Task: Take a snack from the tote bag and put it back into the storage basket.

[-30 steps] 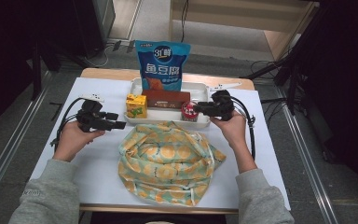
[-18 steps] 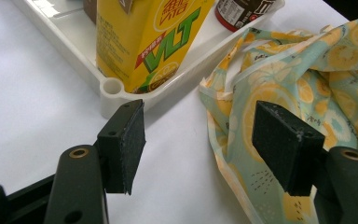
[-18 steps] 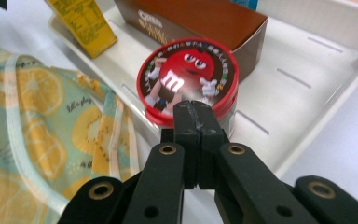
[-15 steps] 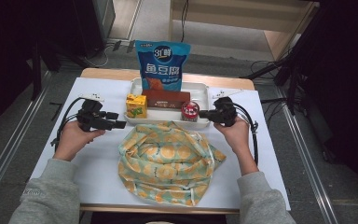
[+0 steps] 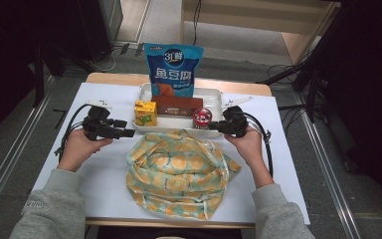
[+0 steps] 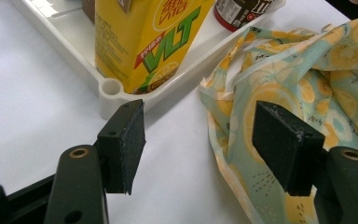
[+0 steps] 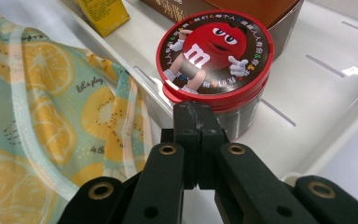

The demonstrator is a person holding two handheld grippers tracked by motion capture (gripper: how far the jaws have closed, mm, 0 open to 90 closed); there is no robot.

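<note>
Both pads of the right gripper (image 7: 196,122) pressed together on nothing, tips touching the round red-lidded candy tub (image 7: 214,60) standing in the white plastic tray (image 7: 326,93). Left gripper (image 6: 205,144) spread wide, empty. Likely to shove or tip the tub if pushed on while clenched.

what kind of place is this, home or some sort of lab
Probably a lab or recording studio, not a home: a white table on a bare floor, dark curtains at the sides, and cables trailing across the floor behind.
</note>
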